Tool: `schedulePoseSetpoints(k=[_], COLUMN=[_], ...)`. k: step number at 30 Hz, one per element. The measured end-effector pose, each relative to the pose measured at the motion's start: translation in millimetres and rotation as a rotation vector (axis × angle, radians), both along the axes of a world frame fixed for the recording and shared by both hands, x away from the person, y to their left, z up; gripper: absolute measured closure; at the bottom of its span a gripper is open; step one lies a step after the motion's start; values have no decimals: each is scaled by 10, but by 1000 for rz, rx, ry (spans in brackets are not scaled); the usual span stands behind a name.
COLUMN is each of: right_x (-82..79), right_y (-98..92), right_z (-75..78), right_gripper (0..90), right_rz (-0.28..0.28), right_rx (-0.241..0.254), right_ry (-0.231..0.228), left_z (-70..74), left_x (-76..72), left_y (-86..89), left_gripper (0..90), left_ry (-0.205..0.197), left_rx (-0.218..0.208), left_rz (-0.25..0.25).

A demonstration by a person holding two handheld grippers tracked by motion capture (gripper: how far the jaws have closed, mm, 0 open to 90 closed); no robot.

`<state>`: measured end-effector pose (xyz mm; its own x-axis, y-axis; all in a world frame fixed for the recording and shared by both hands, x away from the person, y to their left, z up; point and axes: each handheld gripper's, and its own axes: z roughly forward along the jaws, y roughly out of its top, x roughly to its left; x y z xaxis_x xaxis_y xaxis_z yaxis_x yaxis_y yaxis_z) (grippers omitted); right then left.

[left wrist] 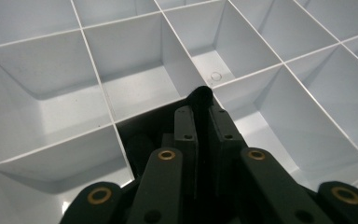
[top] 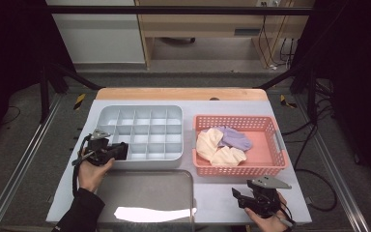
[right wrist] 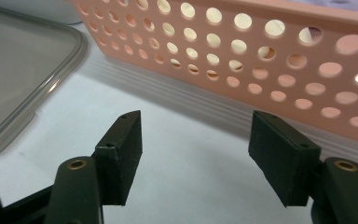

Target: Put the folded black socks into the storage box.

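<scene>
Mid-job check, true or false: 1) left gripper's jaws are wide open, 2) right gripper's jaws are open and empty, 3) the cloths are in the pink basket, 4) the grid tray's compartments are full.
1) False: the left gripper has its jaws together at the divided grey tray, with nothing visible between them.
2) True: the right gripper is open and empty over the table.
3) True: the cloths lie in the pink basket.
4) False: the visible compartments are empty.
</scene>
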<state>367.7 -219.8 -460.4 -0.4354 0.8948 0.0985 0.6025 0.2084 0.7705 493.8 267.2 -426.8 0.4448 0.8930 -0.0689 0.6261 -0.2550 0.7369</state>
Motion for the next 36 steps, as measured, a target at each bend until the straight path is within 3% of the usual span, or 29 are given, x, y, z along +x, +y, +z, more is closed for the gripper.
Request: schedulePoseSetpoints(k=[4,9,12,17,21,25,31,36], right_x=[3,-3,-6,-5,-13,-24,-25,-24], right_y=[3,8,6,-2,-2,-2,-7,-2], right_z=[-6,3,14,24,34,56,63,59], right_gripper=[354,354,354,350,351,352,354,355], right_rz=[1,2,2,-1,-1,-3,-3,-2], right_rx=[-3,0,7,16,17,29,29,29], right_ry=[5,1,1,-8,-14,-22,-30,-27], left_z=[1,-1,27,107,191,240,142,8], left_x=[12,7,-18,-102,-197,-256,-250,-155], left_y=[-20,12,51,105,134,187,188,130], left_gripper=[826,819,768,590,544,516,588,784], left_ry=[15,17,-2,-53,-102,-119,-78,-46], left_rx=[23,-7,-35,-102,-137,-144,-120,-108], left_rz=[-10,-12,-6,9,11,22,41,28])
